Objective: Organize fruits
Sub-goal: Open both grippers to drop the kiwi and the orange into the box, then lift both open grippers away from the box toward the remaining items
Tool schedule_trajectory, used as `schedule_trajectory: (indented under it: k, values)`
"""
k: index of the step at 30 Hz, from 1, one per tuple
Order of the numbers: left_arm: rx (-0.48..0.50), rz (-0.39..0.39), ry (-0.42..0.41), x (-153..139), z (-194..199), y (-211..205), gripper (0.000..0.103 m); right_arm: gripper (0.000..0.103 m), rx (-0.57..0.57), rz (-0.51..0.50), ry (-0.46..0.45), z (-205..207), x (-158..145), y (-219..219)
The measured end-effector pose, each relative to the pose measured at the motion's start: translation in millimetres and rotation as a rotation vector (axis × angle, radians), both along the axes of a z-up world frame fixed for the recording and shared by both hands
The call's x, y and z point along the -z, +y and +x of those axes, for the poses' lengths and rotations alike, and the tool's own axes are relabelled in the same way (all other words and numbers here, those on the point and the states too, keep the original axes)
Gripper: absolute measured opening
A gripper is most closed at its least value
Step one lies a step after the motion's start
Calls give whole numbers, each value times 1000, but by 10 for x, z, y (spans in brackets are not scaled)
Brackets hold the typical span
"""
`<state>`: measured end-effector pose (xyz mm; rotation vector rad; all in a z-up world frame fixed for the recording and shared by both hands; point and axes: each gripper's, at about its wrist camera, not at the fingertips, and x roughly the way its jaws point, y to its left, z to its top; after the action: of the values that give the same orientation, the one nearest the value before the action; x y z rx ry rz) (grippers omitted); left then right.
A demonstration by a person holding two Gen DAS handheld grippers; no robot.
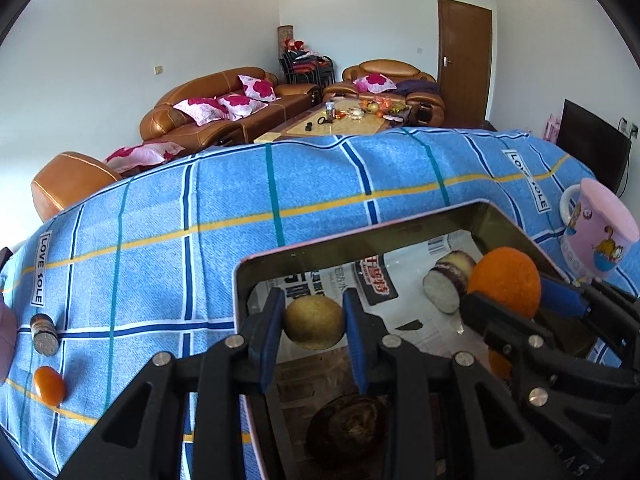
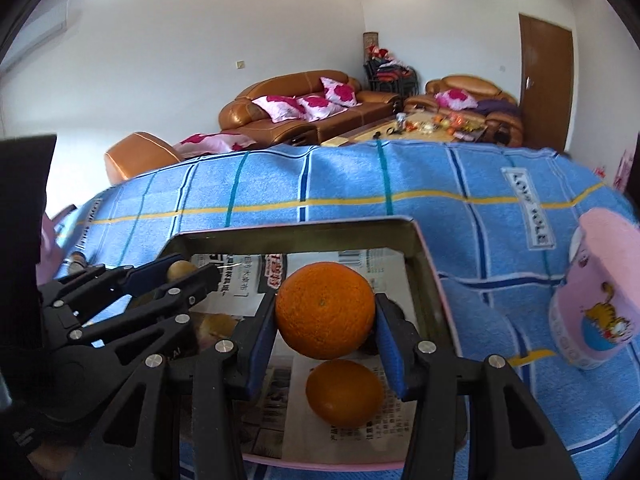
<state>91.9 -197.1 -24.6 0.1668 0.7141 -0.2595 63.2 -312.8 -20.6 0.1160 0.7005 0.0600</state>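
A pink-rimmed metal tray (image 1: 360, 232) lined with newspaper lies on a blue checked cloth. My left gripper (image 1: 314, 296) is shut on a small yellow-brown round fruit (image 1: 314, 324), held over the tray's left part. My right gripper (image 2: 326, 300) is shut on a large orange (image 2: 325, 316) above the tray (image 2: 296, 228). A second orange (image 2: 344, 394) lies on the newspaper right below it. The left wrist view shows the right gripper (image 1: 508, 296) at the tray's right side, beside a cut white-and-purple piece (image 1: 444, 284). Outside the tray, a small orange fruit (image 1: 49, 385) lies on the cloth.
A pink cartoon mug (image 1: 596, 240) stands right of the tray, also the mug (image 2: 596, 312) in the right wrist view. A short brown cylinder (image 1: 44, 334) lies on the cloth far left. A dark brown lump (image 1: 348, 428) sits in the tray's near end. Sofas stand behind.
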Motion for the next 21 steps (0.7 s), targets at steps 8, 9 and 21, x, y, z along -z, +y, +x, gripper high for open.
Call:
schedule_trajectory:
  k: [8,9,21]
  values:
    - [-9,-68,-38,-97,-83,114,60,50,2,48,-59,-101,-62,-55]
    - [-7,-72,-47,-118,-99,118,63,50,9,47,-75,-125,-90,-59]
    - [-67,-95,-296,-459,-569,407,103,66,171,19,-398,-545,-413,-225]
